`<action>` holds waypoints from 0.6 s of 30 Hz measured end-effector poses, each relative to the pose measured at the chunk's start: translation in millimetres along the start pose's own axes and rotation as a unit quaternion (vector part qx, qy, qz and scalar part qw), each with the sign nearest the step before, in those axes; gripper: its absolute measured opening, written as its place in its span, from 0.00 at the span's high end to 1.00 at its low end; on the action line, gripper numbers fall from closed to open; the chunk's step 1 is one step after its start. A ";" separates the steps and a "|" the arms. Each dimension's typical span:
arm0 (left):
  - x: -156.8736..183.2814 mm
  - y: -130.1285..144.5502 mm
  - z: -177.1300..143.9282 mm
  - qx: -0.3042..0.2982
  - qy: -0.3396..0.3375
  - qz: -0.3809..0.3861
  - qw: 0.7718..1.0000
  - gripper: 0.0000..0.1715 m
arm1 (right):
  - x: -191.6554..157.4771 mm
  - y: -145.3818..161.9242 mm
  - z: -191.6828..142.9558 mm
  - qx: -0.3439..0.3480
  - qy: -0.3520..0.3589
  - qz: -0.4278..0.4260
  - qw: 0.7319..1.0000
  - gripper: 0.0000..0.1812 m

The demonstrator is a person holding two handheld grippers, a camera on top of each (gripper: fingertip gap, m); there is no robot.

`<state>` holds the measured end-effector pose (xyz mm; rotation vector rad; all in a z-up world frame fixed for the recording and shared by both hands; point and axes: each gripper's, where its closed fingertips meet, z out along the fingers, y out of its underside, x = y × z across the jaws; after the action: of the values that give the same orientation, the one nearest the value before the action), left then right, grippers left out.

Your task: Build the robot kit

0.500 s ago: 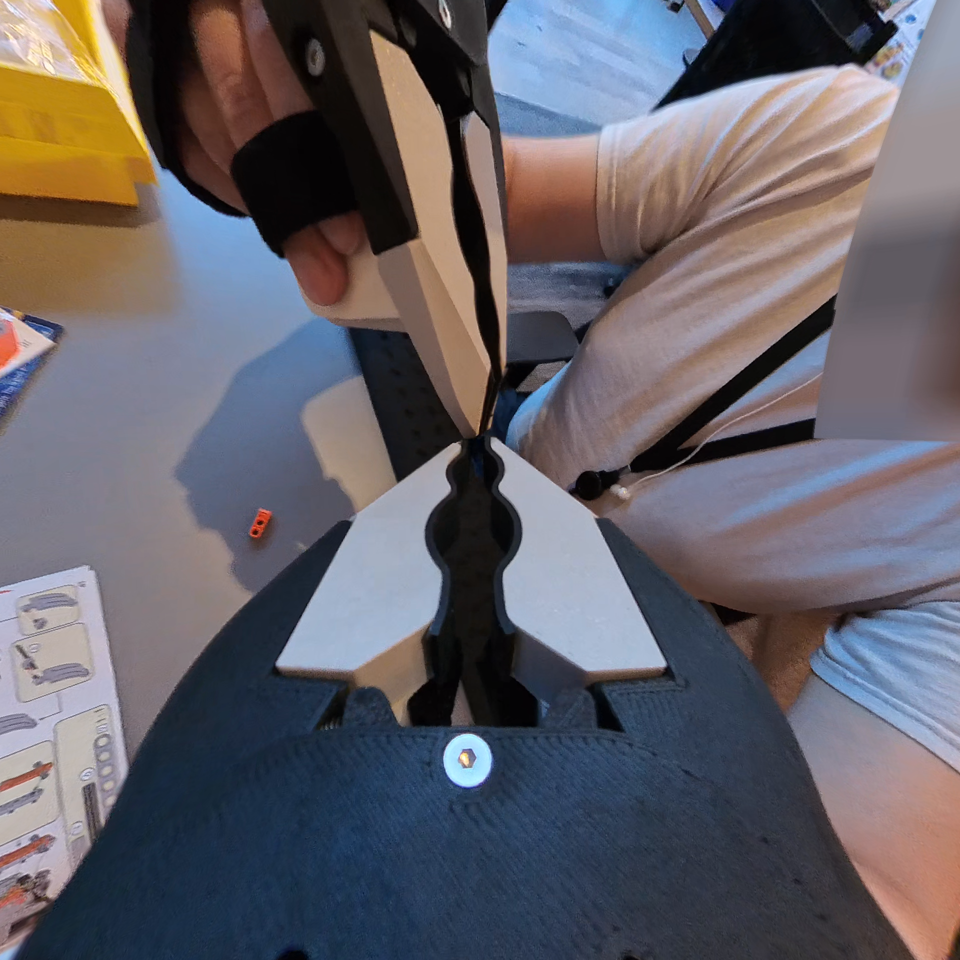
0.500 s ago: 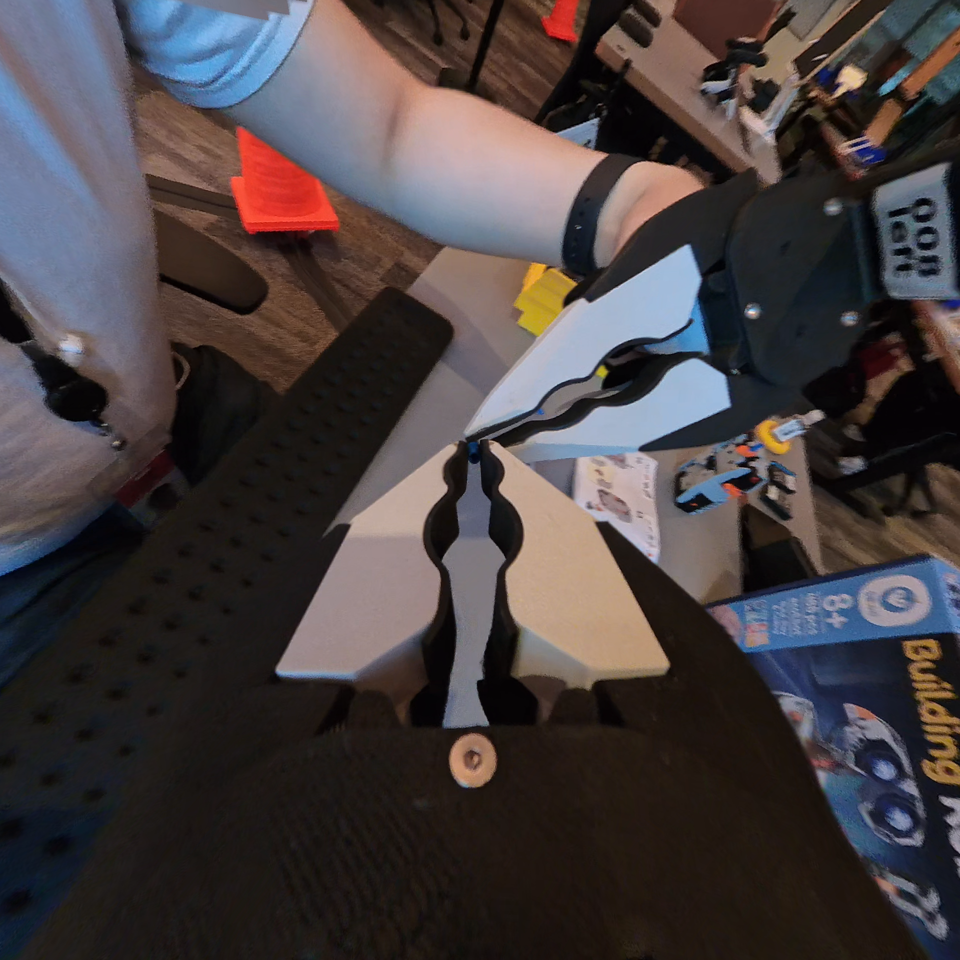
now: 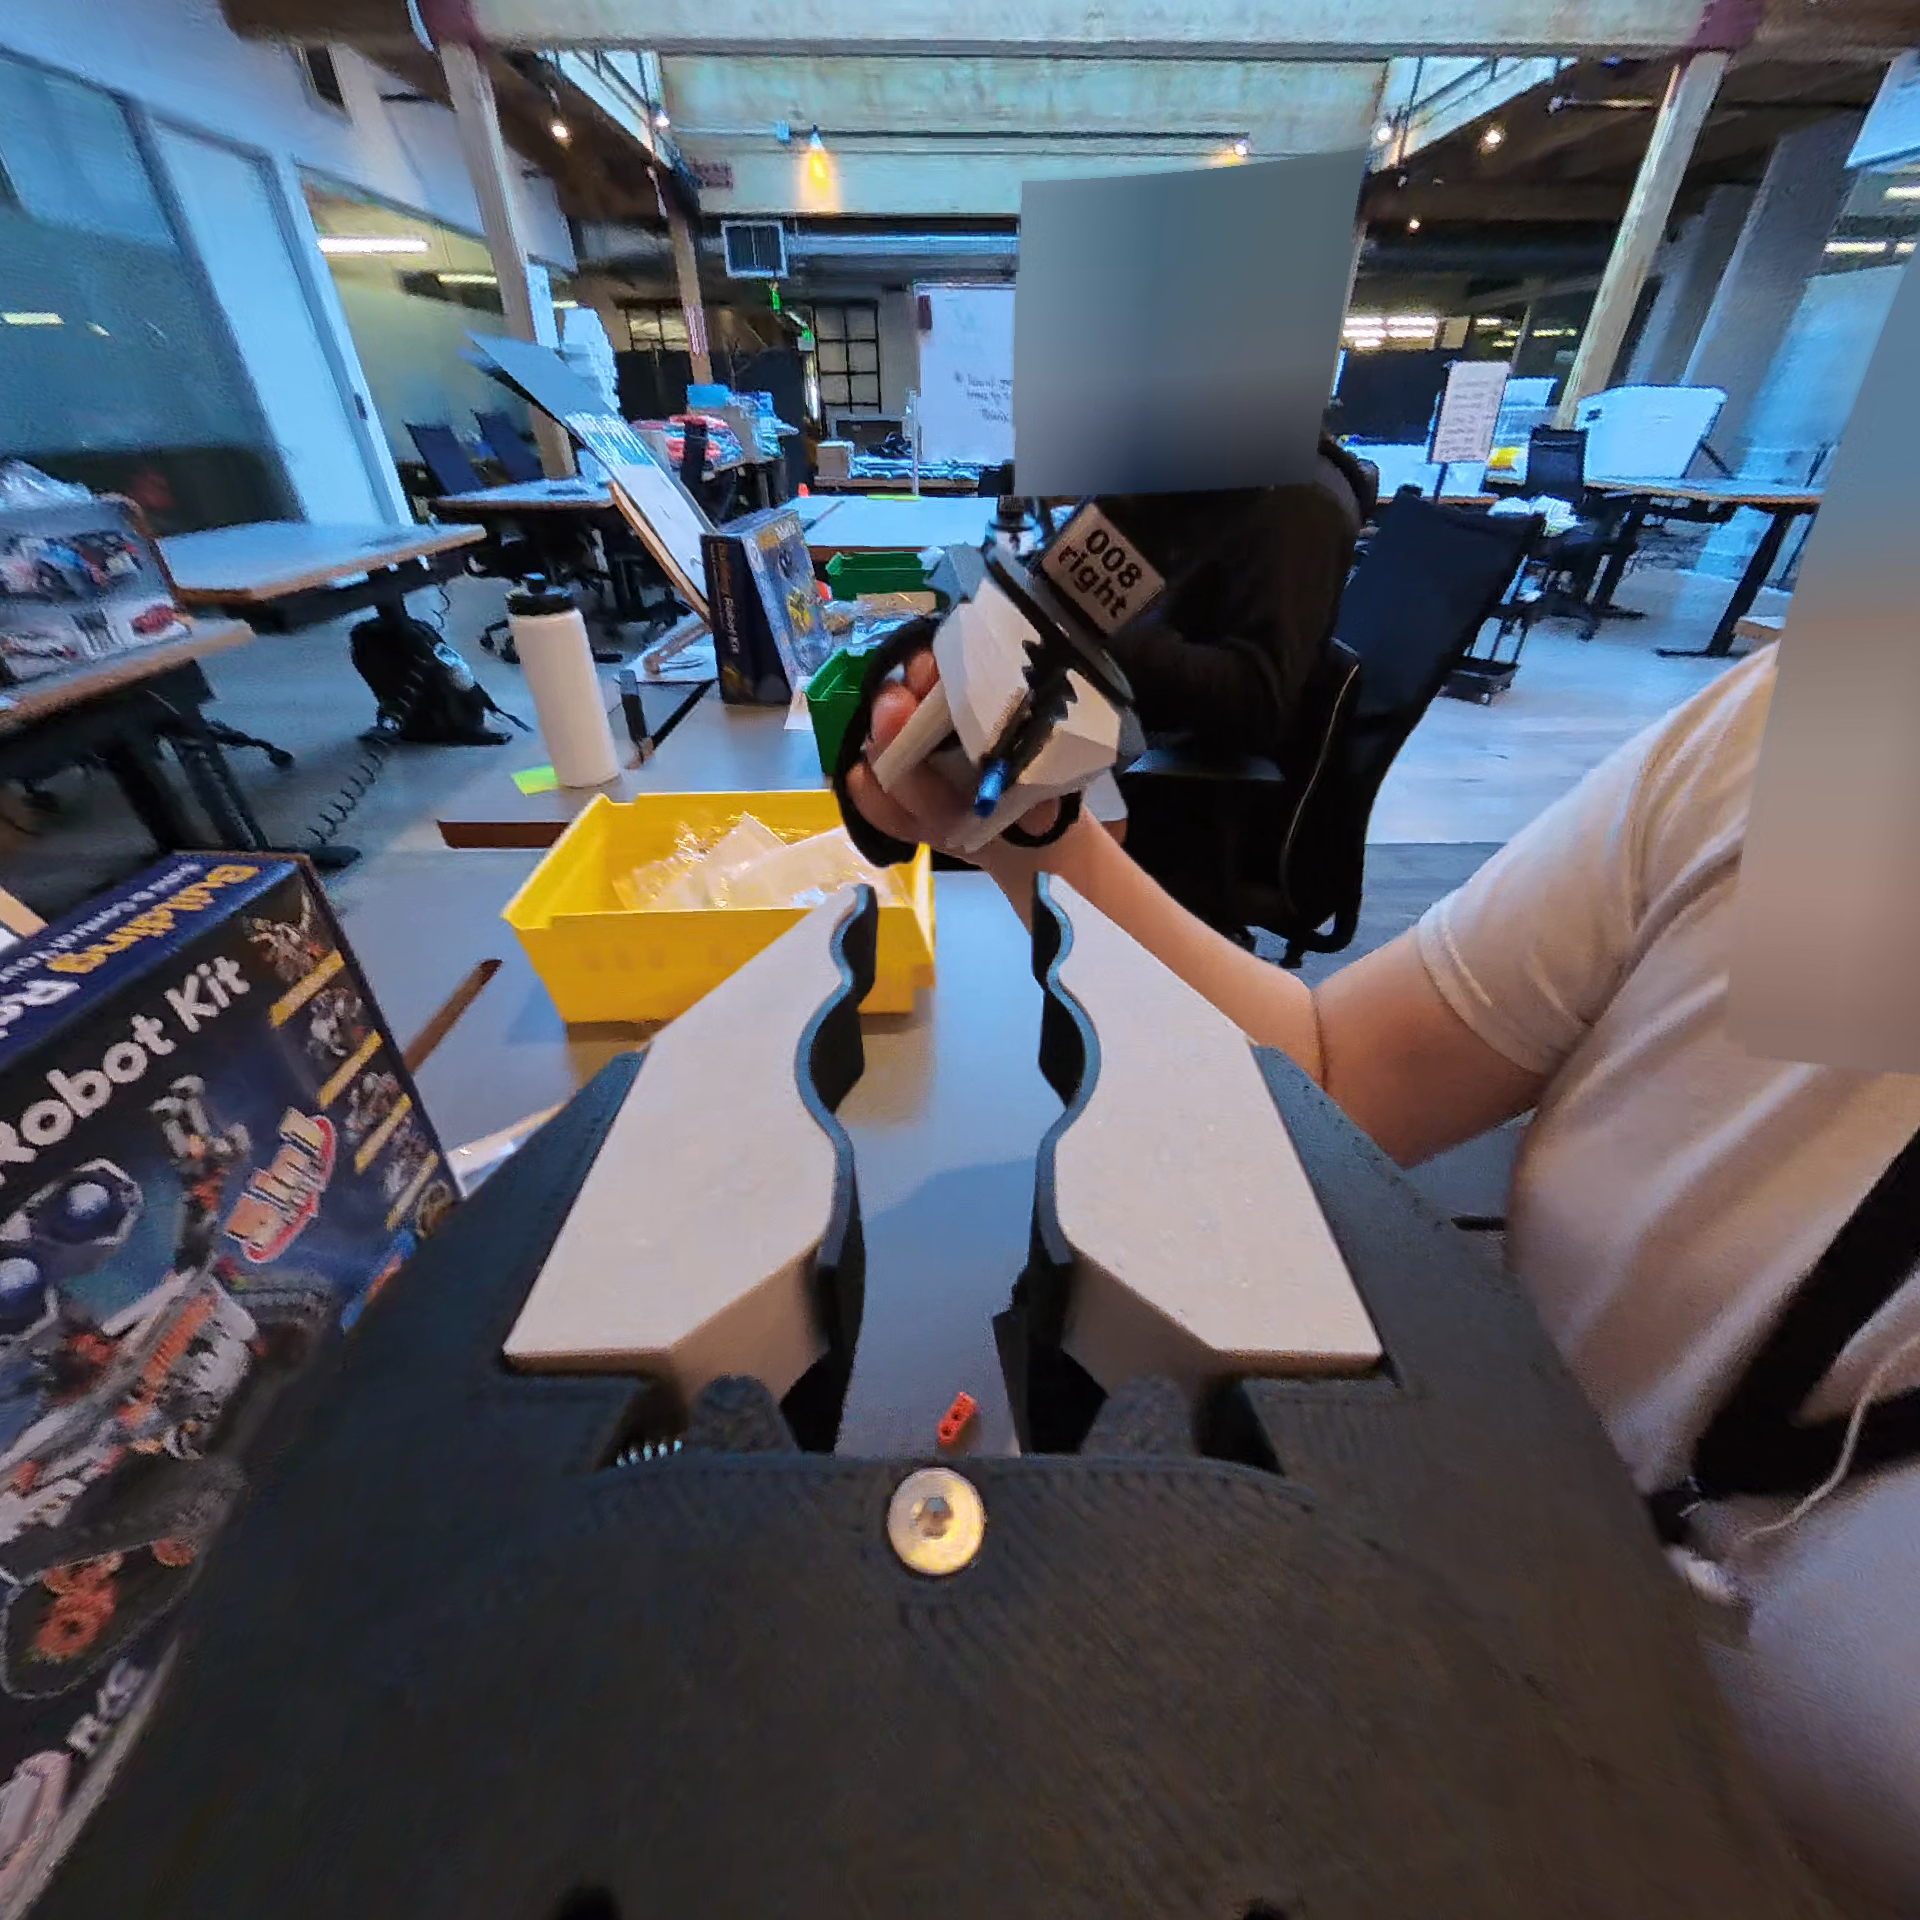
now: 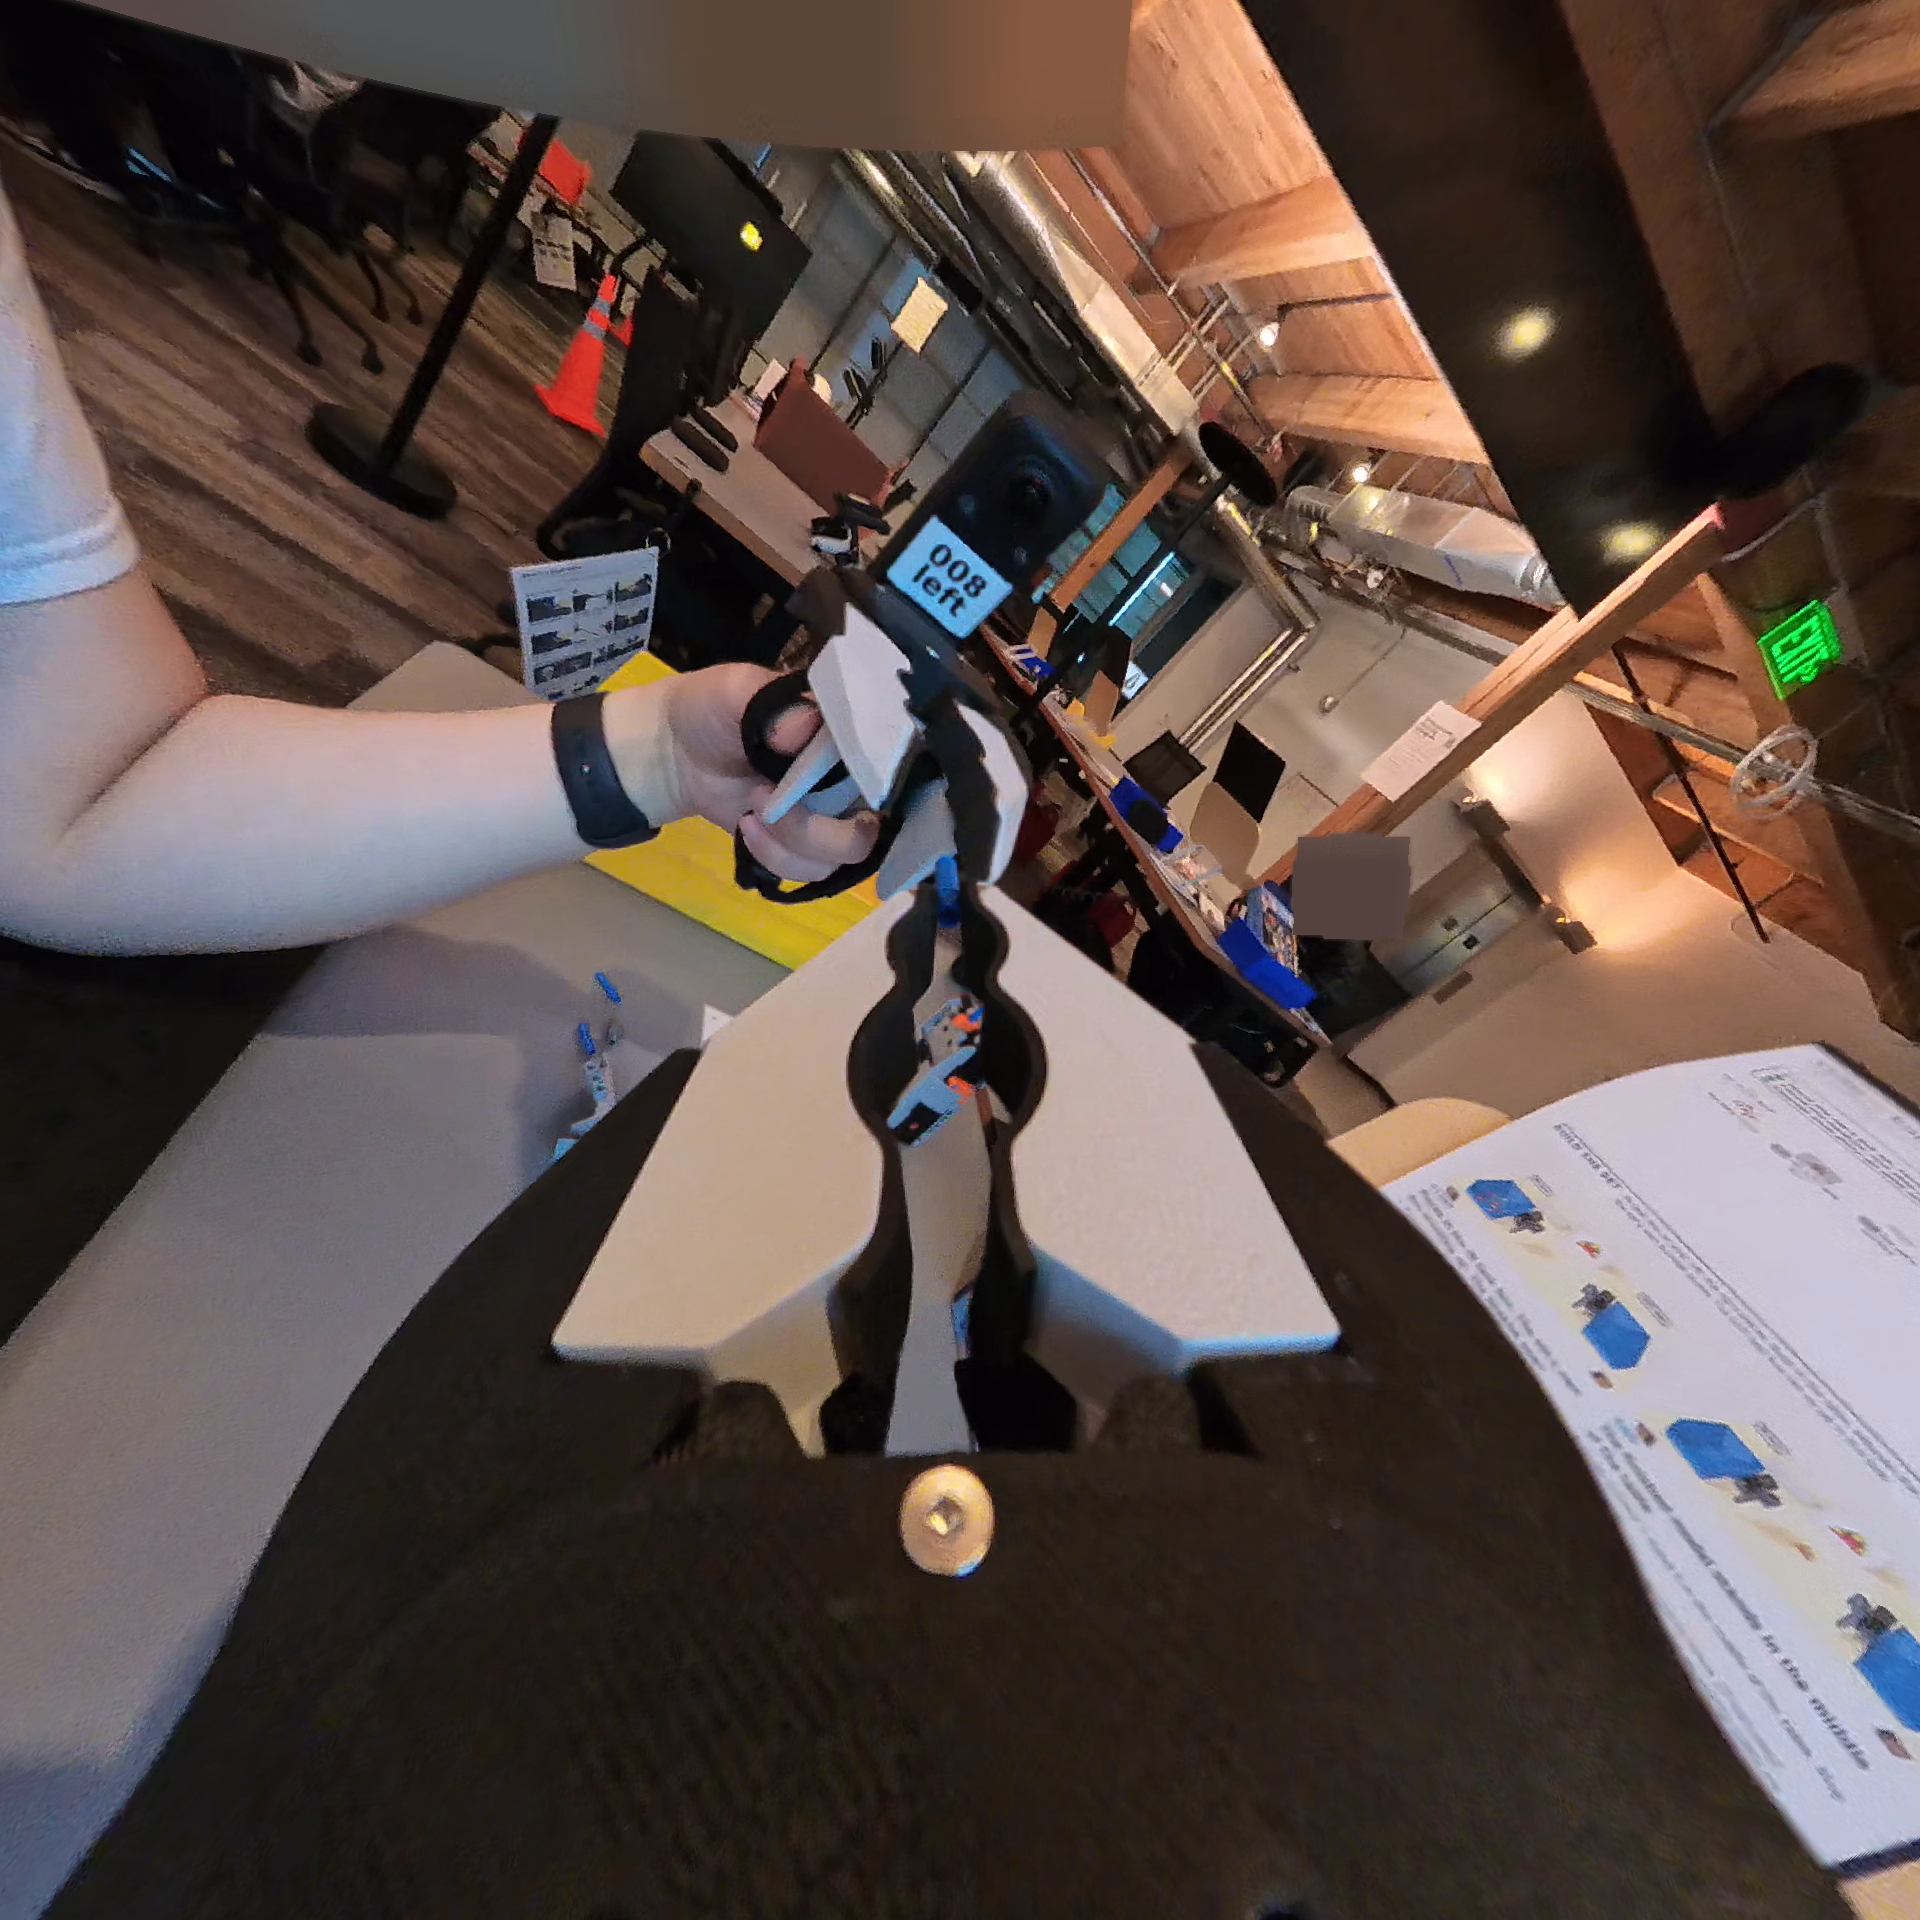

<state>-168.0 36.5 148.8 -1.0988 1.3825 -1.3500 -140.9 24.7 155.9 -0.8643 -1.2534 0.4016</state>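
Left gripper [image 3: 948, 914]: you are holding it raised with its fingers spread wide and nothing between them; the table [image 3: 935, 1164] is showing through the gap.
Right gripper [image 4: 940, 904]: you are clenching it on a small blue pin [image 4: 945, 881] right at the fingertips – in the left wrist view the same pin [image 3: 989, 787] is sticking out of its tips at upper centre.
Orange piece [image 3: 957, 1418]: it is lying alone on the table, low in the gap between the left fingers, touching neither.
Yellow bin [image 3: 717, 935]: it is sitting just beyond the left fingertips at centre frame, with clear bags inside.
Kit box [image 3: 197, 1164]: it is standing at the left edge of the left wrist view.
Booklet [image 4: 1704, 1382]: it is lying open at lower right of the right wrist view.
Partly built model [image 4: 940, 1081]: it is showing through the right gripper's finger gap – blue, white and orange, resting on the table beyond.
Loose blue pieces [image 4: 597, 1039]: they are lying on the table at centre left of the right wrist view.
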 end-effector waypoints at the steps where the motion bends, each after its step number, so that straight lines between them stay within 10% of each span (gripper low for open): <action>1: -2.6 0.7 2.0 -0.003 0.000 0.009 1.000 0.84 | 0.4 3.5 1.2 -0.002 -0.005 0.009 1.000 0.98; 18: -0.6 -3.5 23.1 0.029 0.032 0.018 0.999 0.93 | 5.5 2.6 1.7 0.060 -0.008 0.040 0.997 0.98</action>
<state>-145.2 32.1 152.0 -0.9966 1.3939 -1.4018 -140.3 30.8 157.6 -0.8126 -1.1991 0.5437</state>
